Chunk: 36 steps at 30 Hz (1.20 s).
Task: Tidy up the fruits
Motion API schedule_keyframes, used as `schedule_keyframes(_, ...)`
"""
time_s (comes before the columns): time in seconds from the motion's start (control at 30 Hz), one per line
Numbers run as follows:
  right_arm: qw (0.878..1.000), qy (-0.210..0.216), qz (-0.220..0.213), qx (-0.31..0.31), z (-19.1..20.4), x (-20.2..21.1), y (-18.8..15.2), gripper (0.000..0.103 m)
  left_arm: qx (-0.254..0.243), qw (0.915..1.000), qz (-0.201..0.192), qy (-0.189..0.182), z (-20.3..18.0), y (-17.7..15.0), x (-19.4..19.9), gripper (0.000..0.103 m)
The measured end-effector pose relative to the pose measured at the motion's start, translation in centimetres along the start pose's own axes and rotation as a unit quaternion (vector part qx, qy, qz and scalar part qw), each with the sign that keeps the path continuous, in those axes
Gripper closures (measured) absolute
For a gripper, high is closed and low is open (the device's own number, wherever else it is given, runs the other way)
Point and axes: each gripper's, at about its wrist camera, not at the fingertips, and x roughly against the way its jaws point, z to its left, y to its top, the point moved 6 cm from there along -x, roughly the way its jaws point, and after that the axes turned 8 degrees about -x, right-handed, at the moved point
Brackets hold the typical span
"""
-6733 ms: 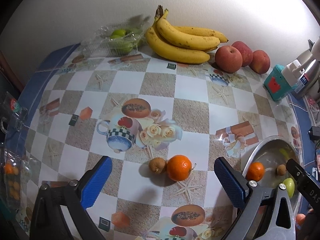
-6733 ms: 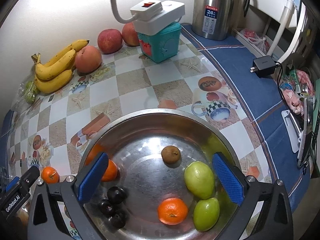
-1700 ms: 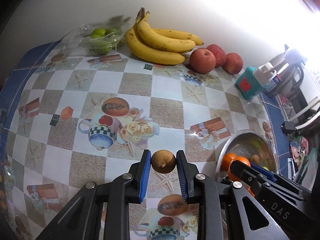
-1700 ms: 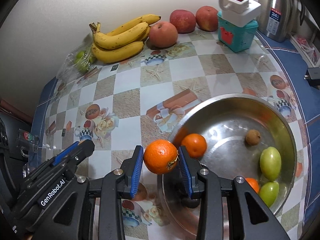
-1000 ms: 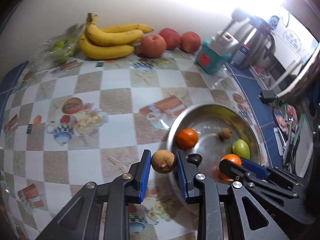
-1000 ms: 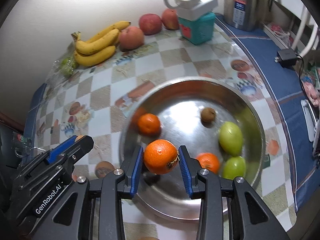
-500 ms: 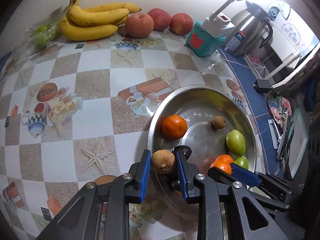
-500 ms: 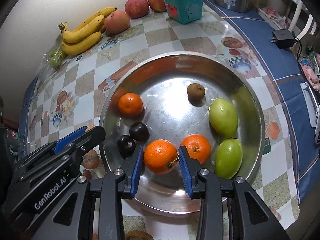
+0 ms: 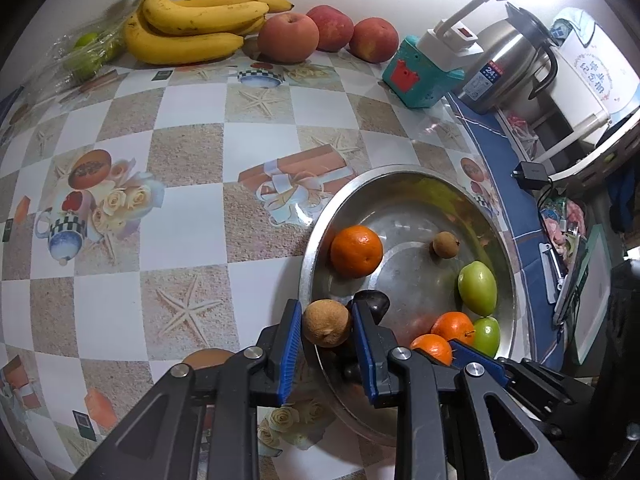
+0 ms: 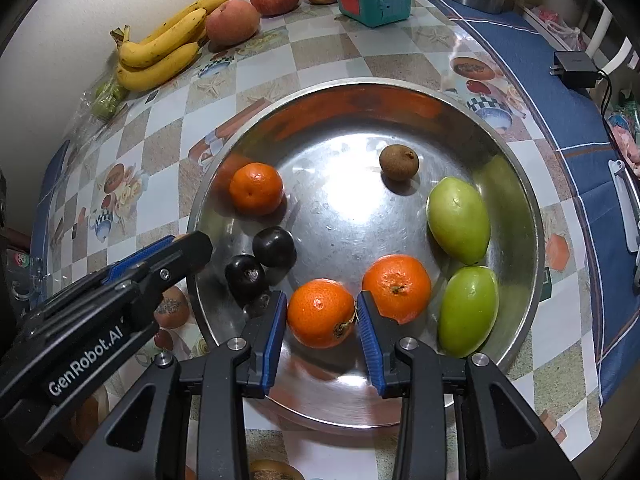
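Note:
My left gripper (image 9: 326, 322) is shut on a small brown fruit (image 9: 326, 323) at the near left rim of the steel bowl (image 9: 404, 172). My right gripper (image 10: 321, 314) is shut on an orange (image 10: 320, 312) low over the bowl's (image 10: 520, 184) near side. Inside the bowl lie two more oranges (image 10: 256, 189) (image 10: 398, 288), two dark plums (image 10: 274, 246), a second small brown fruit (image 10: 399, 162) and two green fruits (image 10: 458, 220). The left gripper's tip (image 10: 188, 246) shows beside the plums in the right wrist view.
Against the far wall lie a bunch of bananas (image 9: 192, 32), three red apples (image 9: 288, 38) and a bag of green fruit (image 9: 86, 58). A teal box (image 9: 420, 78) with a lamp on it and a steel kettle (image 9: 508, 76) stand at the back right. A charger (image 10: 574, 64) lies on the blue cloth.
Both grippers have sunk toward the bowl with their fruit still held. The orange now hangs just above the bowl's floor, next to the lying orange.

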Motion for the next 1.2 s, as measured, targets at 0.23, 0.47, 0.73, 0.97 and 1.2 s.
schedule_keyframes(0.23, 1.0, -0.005, 0.007, 0.003, 0.2, -0.6, -0.1, 0.065, 0.001, 1.0, -0.003, 0.001, 0.0, 0.1, 0.5, 0.063)
schedule_keyframes(0.47, 1.0, -0.007, 0.003, 0.005, 0.3, -0.4, 0.0, 0.065, 0.003, 0.9999, -0.009, 0.008, 0.4, -0.1, 1.2, 0.062)
schedule_keyframes(0.73, 1.0, -0.015, -0.011, 0.016, 0.3, 0.4, 0.0, 0.065, 0.027, 0.9967, -0.007, 0.077, 3.0, -1.2, 2.2, 0.054)
schedule_keyframes(0.97, 0.998, -0.03, -0.038, 0.032, 0.3, 1.5, -0.4, 0.042, 0.033, 0.9887, 0.009, 0.146, 5.1, -3.2, 2.4, 0.022)
schedule_keyframes(1.2, 0.997, -0.036, -0.056, 0.044, 0.3, 2.2, -1.3, 0.018, 0.028, 0.9836, 0.021, 0.177, 5.7, -5.2, 2.4, 0.006)
